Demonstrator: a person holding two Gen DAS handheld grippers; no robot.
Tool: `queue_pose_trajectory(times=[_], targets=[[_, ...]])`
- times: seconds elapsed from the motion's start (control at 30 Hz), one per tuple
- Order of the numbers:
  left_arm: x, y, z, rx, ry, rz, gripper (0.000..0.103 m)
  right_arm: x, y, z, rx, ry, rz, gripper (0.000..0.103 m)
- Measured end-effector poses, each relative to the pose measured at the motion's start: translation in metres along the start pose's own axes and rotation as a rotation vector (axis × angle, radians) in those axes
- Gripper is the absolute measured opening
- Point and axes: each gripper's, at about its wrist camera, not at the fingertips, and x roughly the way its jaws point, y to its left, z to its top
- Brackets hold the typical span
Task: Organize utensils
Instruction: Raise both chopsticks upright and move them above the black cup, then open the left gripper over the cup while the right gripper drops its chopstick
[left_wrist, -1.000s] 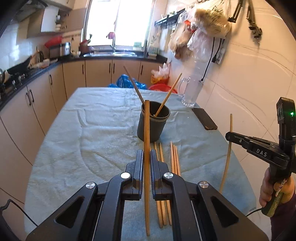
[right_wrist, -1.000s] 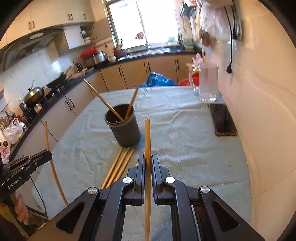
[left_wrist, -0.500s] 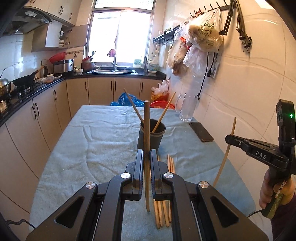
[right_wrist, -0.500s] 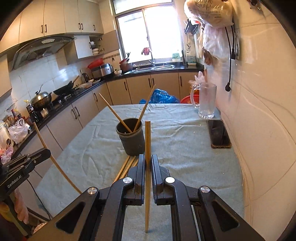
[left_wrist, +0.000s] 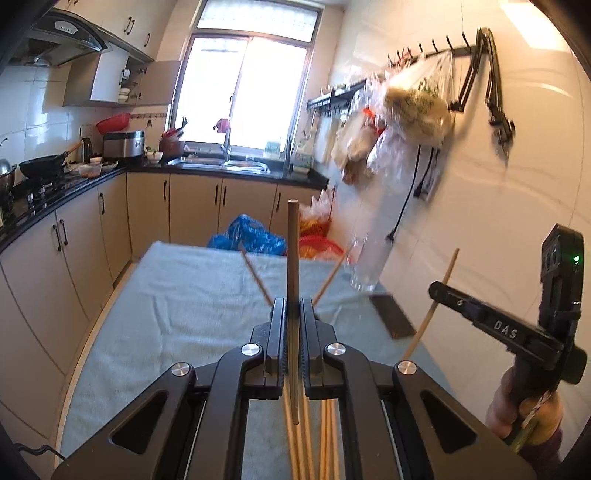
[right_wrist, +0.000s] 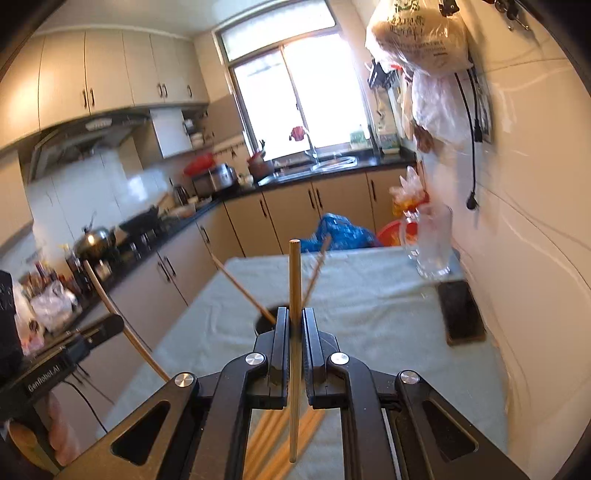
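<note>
left tool (left_wrist: 293, 314) — clamped on a thin wooden chopstick (left_wrist: 293, 258), long axis upright | right tool (right_wrist: 295, 321) — clamped on another wooden chopstick (right_wrist: 294, 280), upright

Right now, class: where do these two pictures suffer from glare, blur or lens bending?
Left wrist view: the window is blown out white, the glass mug is smeared by motion, the wall curves from fisheye. Right wrist view: the window glares too, the phone and the stove are soft, while the held chopstick stays fairly sharp.
</note>
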Motion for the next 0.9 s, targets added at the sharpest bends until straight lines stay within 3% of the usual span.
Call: queue_pose_trajectory(times=[0.23,0.5,0.6,0.73,0.9], targets=[[0.016,-0.003,0.045,-0.029,-0.103,-0.009,0.006,0.022,0.007,0.047,0.066,-0.105,0.050,0.007],[0.065,-0.001,0.065,-0.077,-0.147,0.006,0.006,0.059,-0.008,0.069,0.135,-0.185,0.013,0.007],[0.094,0.003,0.058,-0.089,-0.110,0.026,0.006,0.079,-0.019,0.064,0.157,-0.169,-0.013,0.007],[0.121,0.014,0.043,-0.112,-0.037,0.048,0.006,0.111,-0.038,0.047,0.202,-0.085,-0.023,0.007],[0.137,0.020,0.034,-0.113,0.004,0.071,0.006,0.134,-0.048,0.027,0.217,-0.011,-0.029,0.007]])
